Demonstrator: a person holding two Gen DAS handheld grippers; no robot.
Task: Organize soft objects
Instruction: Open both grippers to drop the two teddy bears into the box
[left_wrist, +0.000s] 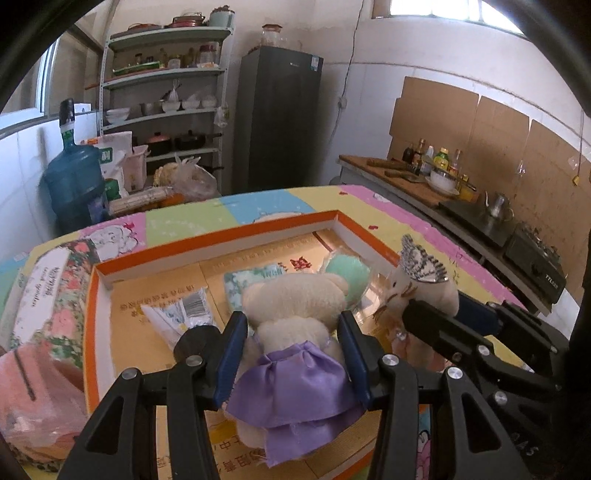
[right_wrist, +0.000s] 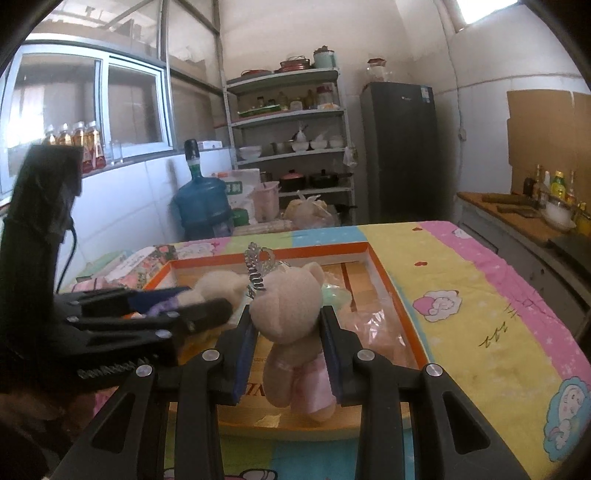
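Note:
My left gripper (left_wrist: 291, 328) is shut on a cream teddy bear in a purple skirt (left_wrist: 295, 332), held over the shallow orange-rimmed cardboard box (left_wrist: 221, 236). My right gripper (right_wrist: 290, 325) is shut on a beige teddy bear in a pink skirt (right_wrist: 291, 310) with a silver crown (right_wrist: 258, 269), held over the same box (right_wrist: 384, 273). The right gripper and its bear (left_wrist: 417, 291) show at the right of the left wrist view. The left gripper (right_wrist: 221, 306) shows at the left of the right wrist view. A mint green soft toy (left_wrist: 347, 269) and tissue packs (left_wrist: 255, 280) lie in the box.
The box sits on a table with a colourful cartoon cloth (right_wrist: 480, 295). A floral tissue pack (left_wrist: 55, 295) and a pink bag (left_wrist: 33, 391) lie left of the box. A clear plastic wrapper (right_wrist: 380, 328) lies in the box. A counter with bottles (left_wrist: 436, 162) is at the right.

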